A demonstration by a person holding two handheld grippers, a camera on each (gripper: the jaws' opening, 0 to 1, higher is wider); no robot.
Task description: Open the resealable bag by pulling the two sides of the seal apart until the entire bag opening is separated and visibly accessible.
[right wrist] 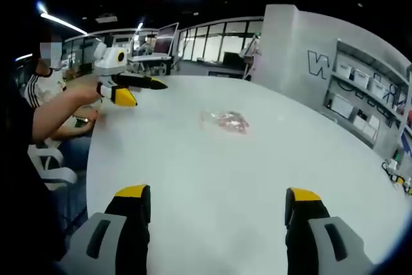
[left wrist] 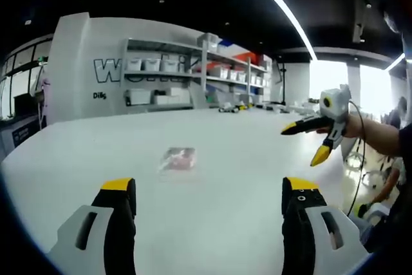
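Left gripper (left wrist: 209, 194) held low at near table edge, jaws spread wide, nothing between. Right gripper (right wrist: 219, 201) likewise spread, empty, aimed at resealable bag (right wrist: 224, 121), likely staged for two-sided pull on seal. Bag (left wrist: 178, 158) lay flat mid white table (left wrist: 244, 152), well apart from both, seal seemingly unopened. Long axis ran roughly left-right in right gripper view; seal end too blurred to tell.

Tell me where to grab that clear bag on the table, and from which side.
The bag lies flat on the white table, apart from both tools. Probably best to pinch a thin outer edge, coming in low along the tabletop. Which edge has the seal is too blurred to tell.
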